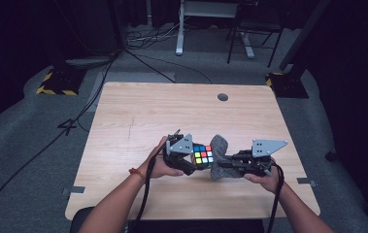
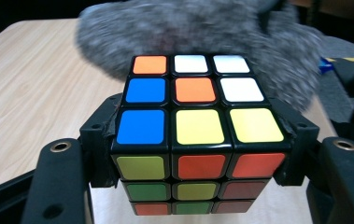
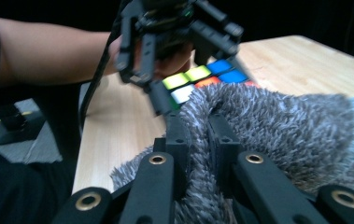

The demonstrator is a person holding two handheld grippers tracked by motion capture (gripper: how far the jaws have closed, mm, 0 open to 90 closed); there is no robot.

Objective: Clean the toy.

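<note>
**Cube and cloth held together near the table's front edge**

Bare table (image 1: 138, 111) stretches behind and to both sides. The left gripper (image 2: 198, 140) clamps the cube (image 2: 193, 112) by its sides, raised above the wood. Its own view shows orange, white, blue and yellow top stickers. The right gripper (image 3: 198, 135) pinches the grey cloth (image 3: 286, 135), jaws nearly closed, against the cube.

Scrambled cube (image 2: 198, 126) clamped above table, level; grey shaggy cloth (image 3: 277, 126) pinched, touching it.
</note>
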